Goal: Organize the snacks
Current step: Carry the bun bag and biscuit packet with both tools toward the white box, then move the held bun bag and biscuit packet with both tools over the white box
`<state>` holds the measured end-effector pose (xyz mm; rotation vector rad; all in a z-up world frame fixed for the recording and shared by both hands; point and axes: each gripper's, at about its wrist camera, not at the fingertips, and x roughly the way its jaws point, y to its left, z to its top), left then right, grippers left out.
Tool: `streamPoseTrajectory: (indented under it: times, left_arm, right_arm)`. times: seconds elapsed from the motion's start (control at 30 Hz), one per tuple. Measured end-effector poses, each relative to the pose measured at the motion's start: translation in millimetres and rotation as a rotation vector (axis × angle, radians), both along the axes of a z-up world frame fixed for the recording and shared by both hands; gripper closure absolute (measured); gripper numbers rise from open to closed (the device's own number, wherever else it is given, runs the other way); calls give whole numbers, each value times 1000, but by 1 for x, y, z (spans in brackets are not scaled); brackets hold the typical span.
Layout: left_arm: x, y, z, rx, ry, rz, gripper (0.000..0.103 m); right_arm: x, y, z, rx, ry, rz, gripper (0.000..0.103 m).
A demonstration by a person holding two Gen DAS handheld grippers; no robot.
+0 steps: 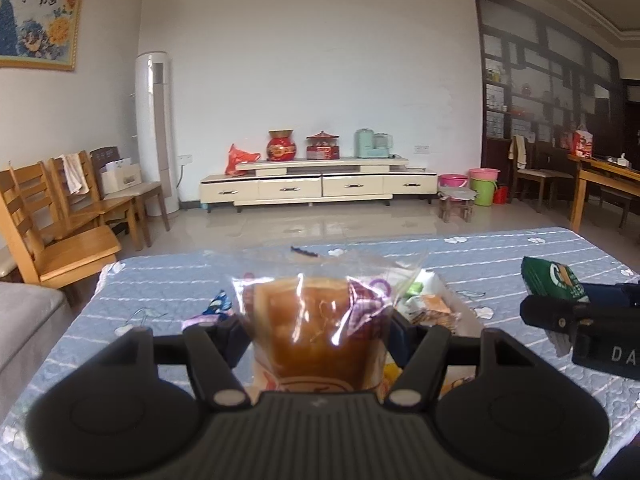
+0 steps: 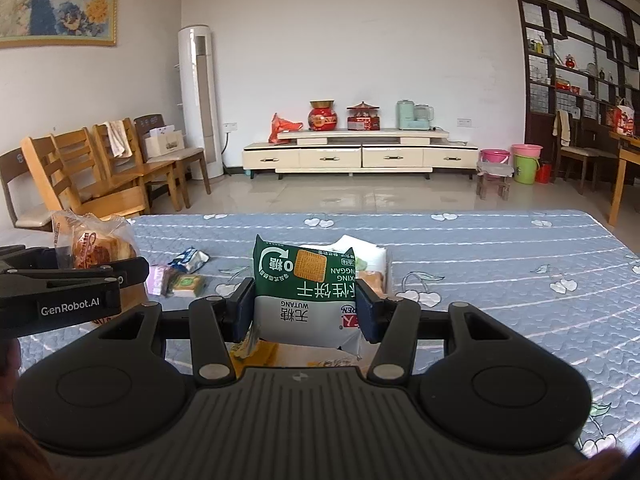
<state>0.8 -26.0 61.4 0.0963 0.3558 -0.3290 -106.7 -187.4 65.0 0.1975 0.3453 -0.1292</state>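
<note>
My left gripper (image 1: 316, 330) is shut on a clear bag of brown bread (image 1: 316, 320) and holds it above the blue quilted table (image 1: 160, 280). It also shows at the left of the right wrist view (image 2: 96, 248). My right gripper (image 2: 305, 312) is shut on a green and white biscuit packet (image 2: 306, 284), held upside down above the table; the packet shows at the right of the left wrist view (image 1: 554, 278). Small snack packets (image 2: 180, 280) lie on the table between the grippers.
A white container with packets (image 1: 430, 300) sits on the table behind the bread. Wooden chairs (image 1: 60, 216) stand left of the table. A TV cabinet (image 1: 320, 184) lines the far wall. A wooden table (image 1: 608, 184) stands at the right.
</note>
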Motion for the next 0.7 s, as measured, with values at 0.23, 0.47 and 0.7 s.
streamPoseTrajectory:
  times: [0.23, 0.47, 0.7]
  left_arm:
    - [6, -12, 4, -6, -14, -41, 37]
    - [16, -23, 4, 3, -17, -68, 37]
    - [25, -33, 6, 9, -25, -85, 37]
  right_arm:
    - [1, -9, 2, 5, -4, -31, 39]
    - [12, -11, 4, 9, -2, -39, 39]
    - [12, -3, -1, -1, -12, -38, 39]
